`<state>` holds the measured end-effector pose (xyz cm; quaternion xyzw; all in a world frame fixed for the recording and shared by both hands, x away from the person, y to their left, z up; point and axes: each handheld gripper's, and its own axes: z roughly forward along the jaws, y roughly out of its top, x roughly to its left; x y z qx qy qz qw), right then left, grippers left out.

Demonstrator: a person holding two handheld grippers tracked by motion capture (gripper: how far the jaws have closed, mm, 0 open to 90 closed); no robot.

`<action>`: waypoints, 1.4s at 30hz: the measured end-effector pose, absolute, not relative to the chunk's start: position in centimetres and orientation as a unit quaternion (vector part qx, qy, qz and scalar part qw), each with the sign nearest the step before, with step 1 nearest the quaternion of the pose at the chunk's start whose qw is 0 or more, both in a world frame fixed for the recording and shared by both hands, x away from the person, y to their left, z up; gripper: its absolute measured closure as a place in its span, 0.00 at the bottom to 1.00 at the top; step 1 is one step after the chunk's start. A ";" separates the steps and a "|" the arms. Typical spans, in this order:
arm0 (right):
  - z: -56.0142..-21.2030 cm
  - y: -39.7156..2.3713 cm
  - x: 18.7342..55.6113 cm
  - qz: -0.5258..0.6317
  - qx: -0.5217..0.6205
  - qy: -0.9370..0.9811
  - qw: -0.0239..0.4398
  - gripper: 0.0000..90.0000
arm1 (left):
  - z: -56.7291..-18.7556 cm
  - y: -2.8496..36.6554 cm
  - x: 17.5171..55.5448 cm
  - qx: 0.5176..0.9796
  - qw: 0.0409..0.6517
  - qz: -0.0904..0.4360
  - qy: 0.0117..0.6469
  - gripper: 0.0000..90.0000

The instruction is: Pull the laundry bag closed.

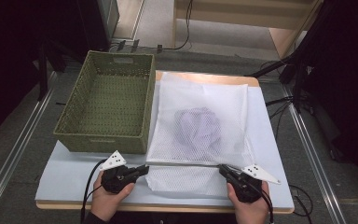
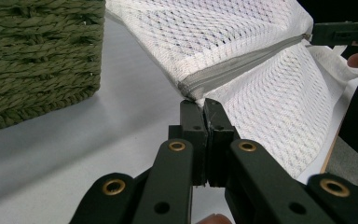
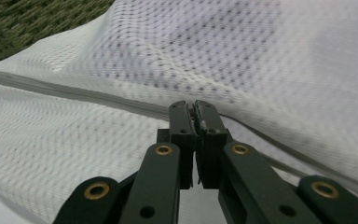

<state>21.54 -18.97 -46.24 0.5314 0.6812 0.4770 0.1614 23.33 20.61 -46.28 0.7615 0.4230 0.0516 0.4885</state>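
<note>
A white mesh laundry bag (image 1: 200, 126) lies flat on the right half of the white table (image 1: 65, 175), its near edge folded along a grey zipper (image 1: 182, 163) that runs from about nine o'clock to three o'clock between the two grippers. Through the mesh a bundled purple garment (image 1: 196, 125) shows at the bag's middle. A woven green basket (image 1: 109, 102) stands at the bag's nine o'clock, its right wall just beside the bag's left edge.

The left gripper (image 1: 144, 169) sits at the bag's seven o'clock corner, held in the person's left hand (image 1: 109, 198). In the left gripper view the left gripper (image 2: 203, 109) has its jaws pressed together on the corner of the bag (image 2: 242, 51) where the zipper (image 2: 242, 63) ends, with the basket (image 2: 37, 56) at ten o'clock and the table (image 2: 74, 149) beneath.

The right gripper (image 1: 223, 170) is at the bag's five o'clock corner, in the right hand (image 1: 249, 205). In the right gripper view the right gripper (image 3: 194, 109) has its jaws closed against each other right at the zipper (image 3: 74, 93); a small bit of the zipper end appears pinched between the tips, with the mesh bag (image 3: 261, 70) rising beyond toward twelve o'clock. The right gripper (image 2: 310, 37) also appears in the left gripper view at two o'clock, at the zipper's far end.
</note>
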 end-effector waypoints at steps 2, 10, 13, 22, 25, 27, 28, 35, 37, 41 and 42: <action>-46.2 -19.5 21.5 0.476 0.533 0.680 0.166 0.98 | -46.3 20.6 23.3 0.762 0.488 0.052 0.423 1.00; -46.2 -21.8 21.5 0.468 0.548 0.670 0.176 0.98 | -46.3 20.6 23.3 0.763 0.486 0.053 0.423 1.00; -46.1 -22.6 21.4 0.466 0.554 0.666 0.180 0.98 | -46.3 20.5 23.3 0.763 0.486 0.053 0.422 0.99; -46.0 -24.8 21.0 0.457 0.570 0.656 0.189 0.98 | -46.3 20.3 23.2 0.766 0.484 0.053 0.419 1.00; -46.1 -25.5 21.0 0.457 0.574 0.651 0.192 0.98 | -46.3 20.4 23.2 0.766 0.484 0.053 0.420 1.00; -46.1 -26.0 20.9 0.456 0.576 0.650 0.197 0.98 | -46.3 20.3 23.2 0.767 0.483 0.053 0.420 1.00; -46.1 -26.1 20.9 0.455 0.579 0.647 0.198 0.98 | -46.3 20.3 23.2 0.767 0.483 0.053 0.420 1.00; -46.3 -27.2 20.9 0.450 0.583 0.647 0.199 0.98 | -46.3 20.2 23.2 0.769 0.481 0.052 0.416 1.00; -46.3 -27.3 20.9 0.446 0.582 0.648 0.204 0.98 | -46.3 20.2 23.2 0.769 0.483 0.050 0.415 1.00; -46.3 -27.5 21.0 0.445 0.582 0.650 0.202 0.98 | -46.3 20.2 23.2 0.771 0.480 0.050 0.416 1.00; -46.3 -27.6 21.0 0.446 0.583 0.648 0.203 0.98 | -46.3 20.1 23.2 0.771 0.479 0.051 0.416 1.00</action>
